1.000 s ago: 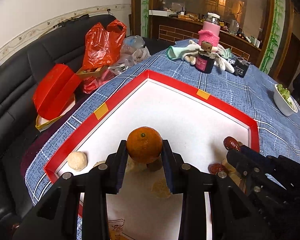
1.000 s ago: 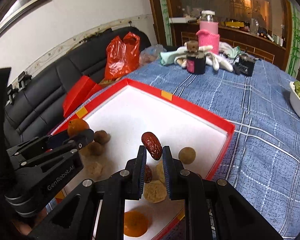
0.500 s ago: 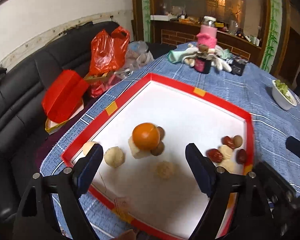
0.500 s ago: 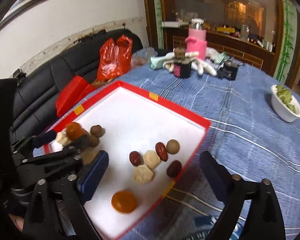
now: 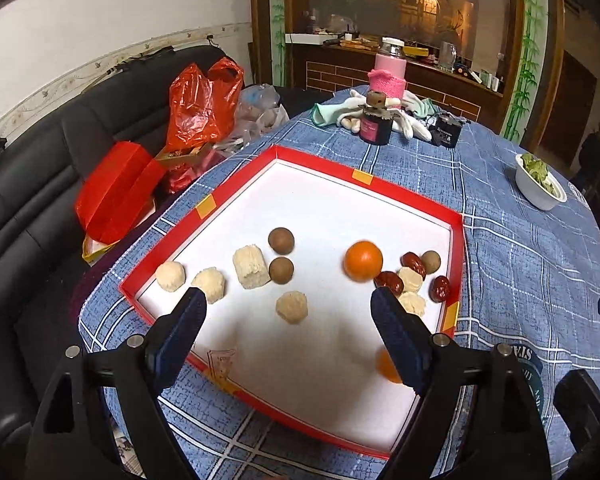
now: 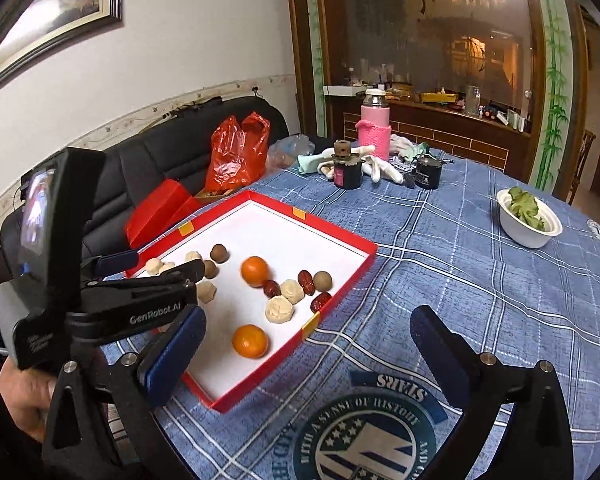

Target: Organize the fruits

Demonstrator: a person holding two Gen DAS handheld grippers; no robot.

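From the left wrist, the left gripper (image 5: 288, 304) hangs wide and empty above the red tray (image 5: 456, 220); one orange (image 5: 363, 261) lies mid-tray beside the red dates (image 5: 389, 282). Pick one fruit and come down straight over it.

From the right wrist, the right gripper (image 6: 306, 332) is spreading fully, nothing between its jaws, near the tray's corner; a second orange (image 6: 250, 341) sits just inside.

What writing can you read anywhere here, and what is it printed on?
"GenRobot.AI": on the side of the left gripper.
"STARS" and "WITH A SENSE OF HISTORY": upside down, in the round emblem on the blue tablecloth.
Small print lower on the left gripper's body: too blurred to read.
Labels on the two dark jars and the print in the tray's near corner: too small to read.
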